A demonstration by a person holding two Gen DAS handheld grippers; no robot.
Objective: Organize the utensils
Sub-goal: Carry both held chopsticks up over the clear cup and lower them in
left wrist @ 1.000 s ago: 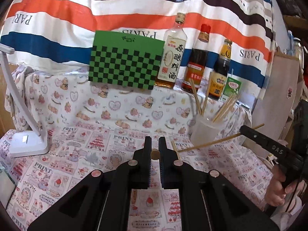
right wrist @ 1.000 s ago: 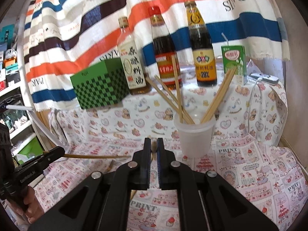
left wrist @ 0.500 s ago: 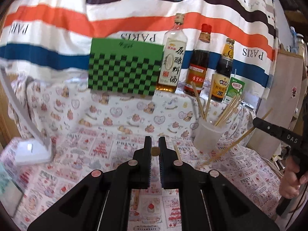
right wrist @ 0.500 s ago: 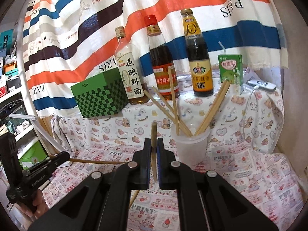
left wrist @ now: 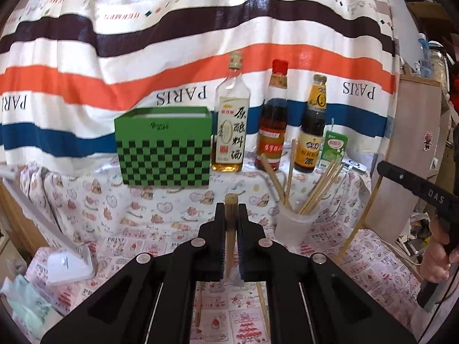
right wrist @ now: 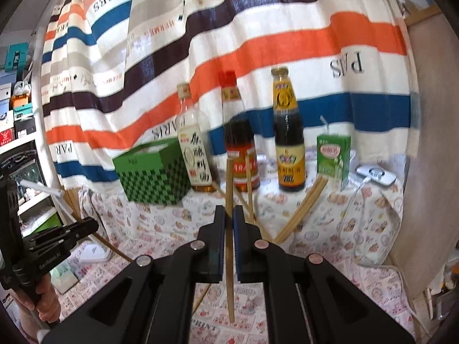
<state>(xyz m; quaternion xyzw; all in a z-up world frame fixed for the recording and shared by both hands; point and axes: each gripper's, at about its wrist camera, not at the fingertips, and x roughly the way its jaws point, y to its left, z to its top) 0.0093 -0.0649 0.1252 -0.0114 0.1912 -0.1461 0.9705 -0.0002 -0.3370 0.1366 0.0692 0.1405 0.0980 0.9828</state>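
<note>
In the left wrist view my left gripper [left wrist: 231, 210] is shut on a wooden chopstick [left wrist: 229, 238] that stands steeply between the jaws, above the printed tablecloth. A translucent cup [left wrist: 295, 226] with several chopsticks stands just to its right. My right gripper [left wrist: 385, 169] reaches in from the right edge, held by a hand. In the right wrist view my right gripper [right wrist: 226, 210] is shut on another chopstick [right wrist: 229, 177], almost upright. Behind it the chopsticks of the cup [right wrist: 301, 212] fan out; the cup itself is hidden by the fingers. My left gripper [right wrist: 91, 226] shows at the left.
A green checked box [left wrist: 163, 146], three sauce bottles [left wrist: 229, 132] and a green drink carton [left wrist: 334, 149] line the raised back ledge. A white lamp base [left wrist: 70, 263] sits at the left. Two loose chopsticks [left wrist: 262, 306] lie on the cloth below my left gripper.
Both grippers have risen, so the table and bottles sit lower in each view. Each held chopstick has swung from lying nearly flat to standing steeply between the jaws.
</note>
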